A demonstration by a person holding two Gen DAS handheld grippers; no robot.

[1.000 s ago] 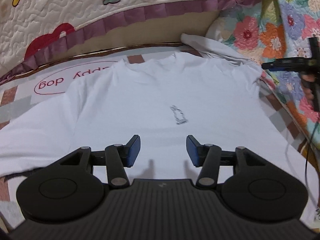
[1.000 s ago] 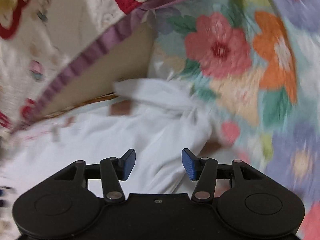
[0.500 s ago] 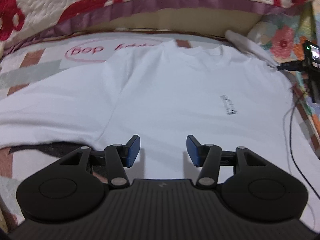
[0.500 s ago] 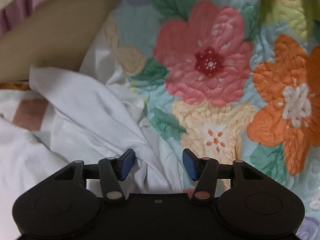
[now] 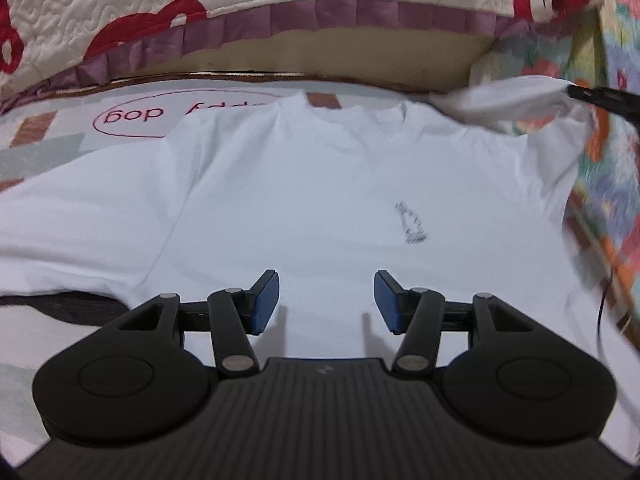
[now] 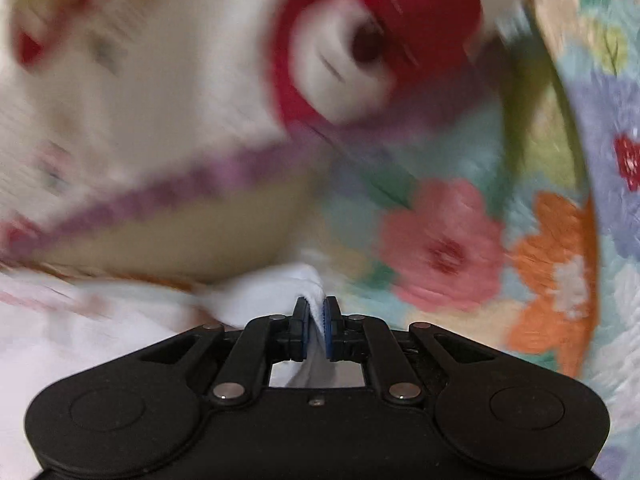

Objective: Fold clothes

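A white T-shirt (image 5: 304,192) with a small dark chest print (image 5: 410,228) lies flat on the bed, collar away from me. My left gripper (image 5: 325,300) hovers open over its lower middle, nothing between the blue pads. The shirt's right sleeve (image 5: 516,100) is lifted off the bed at the far right, held by the right gripper's black tip (image 5: 600,98). In the blurred right wrist view my right gripper (image 6: 316,314) is shut on that white sleeve fabric (image 6: 280,288), which bunches up between the pads.
A quilted cream cover with red shapes and a purple frill (image 5: 280,16) rises behind the shirt. A floral quilt (image 5: 616,152) lies along the right side, with a thin black cable (image 5: 600,312) near it. The bed sheet shows a "happy dog" print (image 5: 132,114) at left.
My right gripper has shut on the shirt's right sleeve and lifted it; its view swings fast. The left gripper stayed open and shifted back to the right over the shirt.
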